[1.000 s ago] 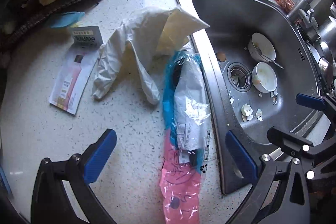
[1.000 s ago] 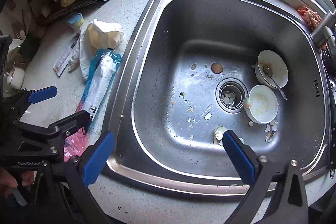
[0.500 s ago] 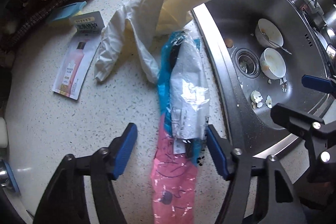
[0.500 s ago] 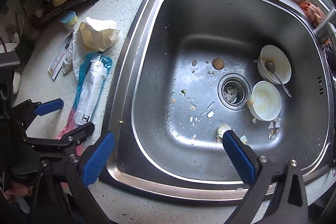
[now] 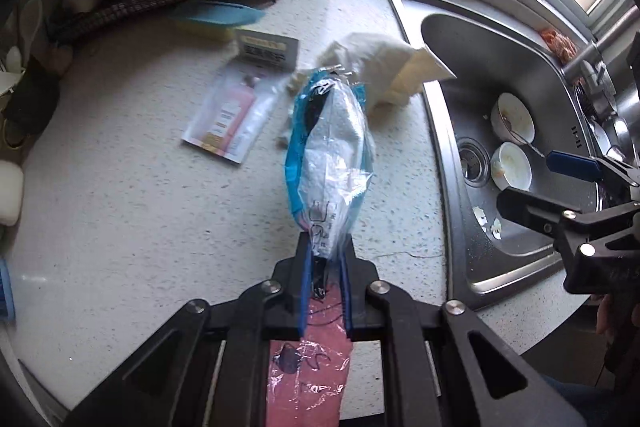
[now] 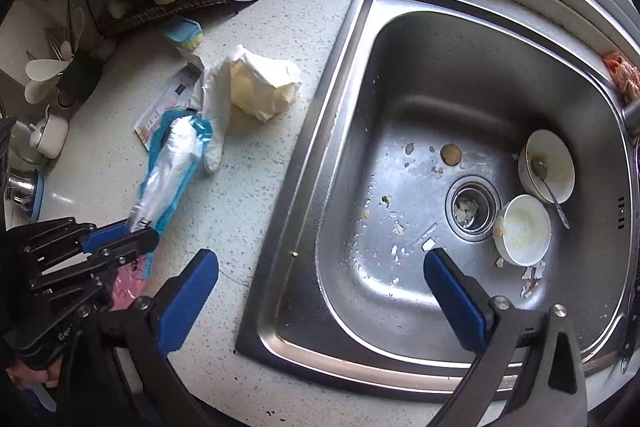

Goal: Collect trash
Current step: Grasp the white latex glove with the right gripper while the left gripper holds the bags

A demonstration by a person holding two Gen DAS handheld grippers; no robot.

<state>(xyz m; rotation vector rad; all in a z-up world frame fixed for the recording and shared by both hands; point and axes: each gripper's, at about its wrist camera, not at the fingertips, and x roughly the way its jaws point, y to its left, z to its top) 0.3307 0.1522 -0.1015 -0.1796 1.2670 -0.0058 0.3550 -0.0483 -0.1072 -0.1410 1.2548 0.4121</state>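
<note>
Left wrist view is showing the left gripper [image 5: 325, 287] closing its jaws on the plastic wrapper [image 5: 330, 163], with the blue pads already pinching the crumpled film at its narrow waist, where the clear-and-blue part is meeting the pink part. Gripping there seems sensible: the film is bunching into a thin neck at that spot, so the pads are getting a firm bite instead of sliding over a wide, slack sheet. The wrapper is lying lengthwise on the speckled countertop [image 5: 120, 195], just beside the rim of the sink [image 5: 452, 211], its far end touching the pale crumpled bag [image 5: 384, 67] behind it. It is looking light, glossy and wrinkled, with printed marks near the pinch and a blue edge running along its left side; the pink end is trailing under the gripper toward the camera. A flat printed sachet [image 5: 236, 115] is lying near it to the left, likely trash too.

Right wrist view is showing the right gripper [image 6: 320, 291] hanging over the near edge of the sink with its jaws standing wide apart and nothing between them, probably waiting free for the eggshell bits [image 6: 530, 275] scattered beside the two bowls [image 6: 524, 231] in the basin
</note>
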